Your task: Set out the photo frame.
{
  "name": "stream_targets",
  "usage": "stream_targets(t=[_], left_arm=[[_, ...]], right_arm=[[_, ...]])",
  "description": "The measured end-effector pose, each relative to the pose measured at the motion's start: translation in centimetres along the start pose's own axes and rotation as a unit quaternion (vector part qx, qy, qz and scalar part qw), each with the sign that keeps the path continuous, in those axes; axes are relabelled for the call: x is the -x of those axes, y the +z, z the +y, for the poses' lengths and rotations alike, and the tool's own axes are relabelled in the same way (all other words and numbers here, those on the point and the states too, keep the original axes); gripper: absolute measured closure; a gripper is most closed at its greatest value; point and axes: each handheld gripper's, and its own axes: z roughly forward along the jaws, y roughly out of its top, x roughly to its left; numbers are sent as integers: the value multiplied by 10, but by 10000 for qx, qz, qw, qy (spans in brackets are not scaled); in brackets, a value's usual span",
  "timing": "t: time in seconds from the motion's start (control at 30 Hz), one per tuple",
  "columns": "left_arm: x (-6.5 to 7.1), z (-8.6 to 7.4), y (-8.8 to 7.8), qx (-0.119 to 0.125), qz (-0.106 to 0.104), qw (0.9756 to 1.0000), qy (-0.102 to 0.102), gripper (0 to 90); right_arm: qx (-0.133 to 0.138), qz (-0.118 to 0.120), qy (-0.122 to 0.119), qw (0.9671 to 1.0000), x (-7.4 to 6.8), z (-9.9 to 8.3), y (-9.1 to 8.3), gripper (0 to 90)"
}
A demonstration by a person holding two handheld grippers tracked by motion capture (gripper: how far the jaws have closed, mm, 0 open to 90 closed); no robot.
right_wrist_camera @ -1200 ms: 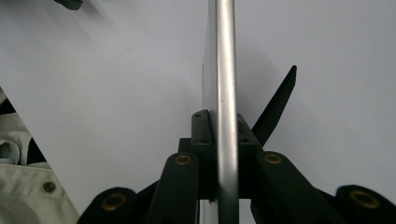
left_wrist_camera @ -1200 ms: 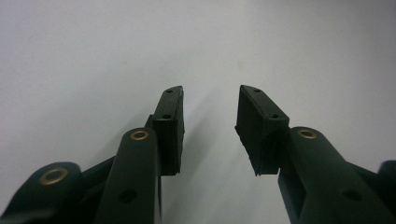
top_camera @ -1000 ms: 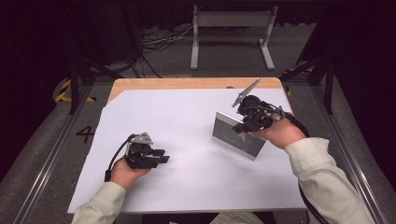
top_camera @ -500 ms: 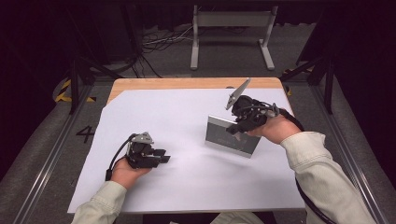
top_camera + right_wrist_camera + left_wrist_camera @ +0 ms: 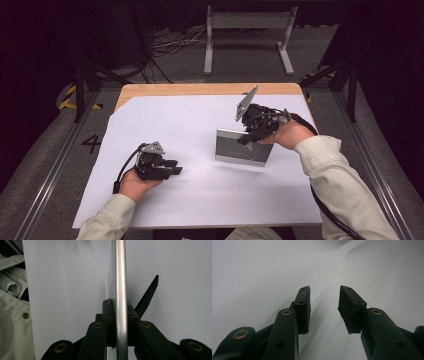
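A silver-edged picture frame (image 5: 240, 148) stands upright on the white sheet (image 5: 190, 120), right of centre. My right gripper (image 5: 248, 134) is shut on its top edge, with the hand behind it. In the right gripper view the frame's metal edge (image 5: 121, 272) runs straight up between the pads of the right gripper (image 5: 117, 305), and the frame's black back stand (image 5: 149, 295) sticks out to the right. My left gripper (image 5: 175, 168) rests low on the sheet at the front left. In the left gripper view the left gripper (image 5: 324, 298) stands open over bare white sheet.
The sheet covers most of a wooden table (image 5: 200, 89). A metal stand (image 5: 247, 30) and cables (image 5: 170, 45) sit on the floor beyond it. A "4" mark (image 5: 92, 144) lies on the floor at the left. A light sleeve (image 5: 11, 315) shows in the right gripper view.
My right hand has carried the frame a little to the left and turned it, so its face now looks more squarely toward the front. The left gripper has stayed put.
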Motion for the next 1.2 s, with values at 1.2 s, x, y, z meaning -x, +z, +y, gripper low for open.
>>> stream_targets(t=[1.2], left_arm=[[0, 2, 4, -37, -64, 10000, 14, 621]], right_arm=[[-213, 335, -939, 9948, 14, -2, 24, 817]])
